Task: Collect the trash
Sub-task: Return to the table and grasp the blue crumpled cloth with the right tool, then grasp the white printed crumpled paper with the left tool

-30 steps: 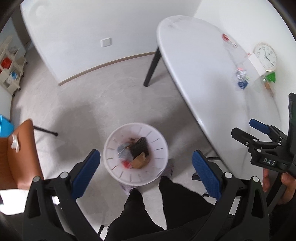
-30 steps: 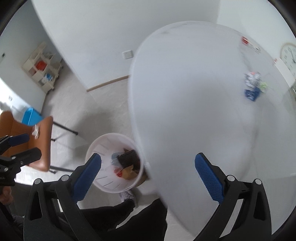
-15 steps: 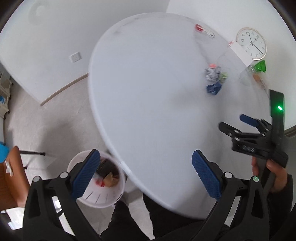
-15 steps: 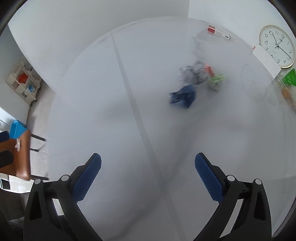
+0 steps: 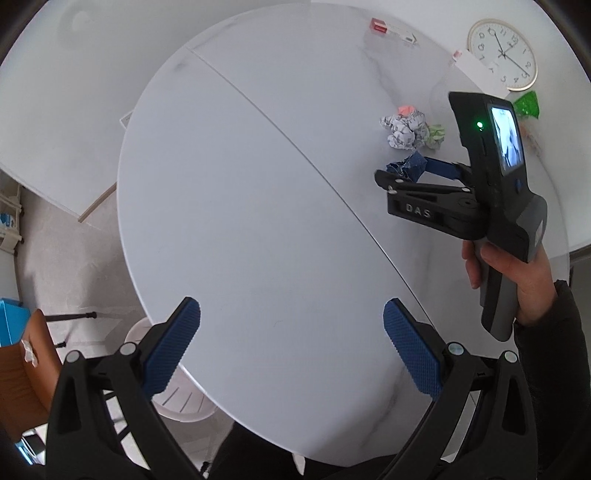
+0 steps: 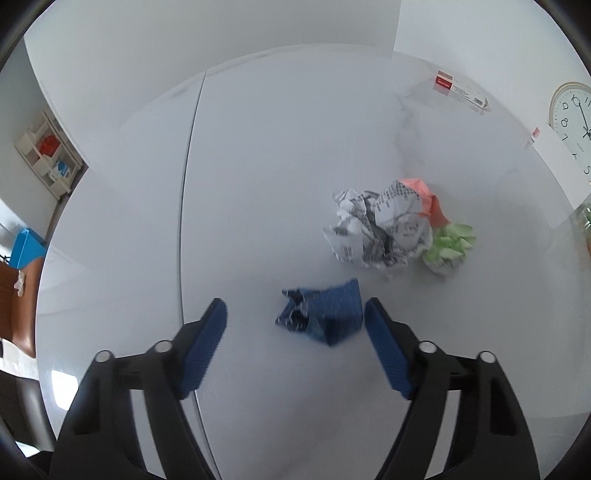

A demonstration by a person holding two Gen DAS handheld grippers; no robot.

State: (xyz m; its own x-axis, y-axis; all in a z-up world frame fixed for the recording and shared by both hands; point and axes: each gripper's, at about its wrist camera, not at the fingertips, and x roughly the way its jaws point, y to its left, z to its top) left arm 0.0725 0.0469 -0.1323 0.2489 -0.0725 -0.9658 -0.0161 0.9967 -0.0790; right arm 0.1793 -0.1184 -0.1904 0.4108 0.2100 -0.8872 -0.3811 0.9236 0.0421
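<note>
A crumpled blue wrapper (image 6: 324,316) lies on the white table (image 6: 258,184) between the fingers of my open right gripper (image 6: 295,325); the right finger is close beside it. Behind it lie a crumpled printed paper ball (image 6: 380,230), an orange scrap (image 6: 424,195) and a green scrap (image 6: 448,245). In the left wrist view the right gripper (image 5: 402,173) reaches the blue wrapper (image 5: 410,167), with the paper ball (image 5: 404,131) beyond. My left gripper (image 5: 291,336) is open and empty over the table's near part. The white trash bin (image 5: 184,402) stands on the floor under the table edge.
A round wall clock (image 5: 502,55) and a red-and-white box (image 5: 391,31) lie at the table's far side. A green item (image 5: 528,103) sits near the clock. An orange chair (image 5: 18,384) stands at the left. A shelf unit (image 6: 48,155) is by the wall.
Both grippers have swung from over the bin up over the table. The right gripper has come down around the blue wrapper and narrowed a little.
</note>
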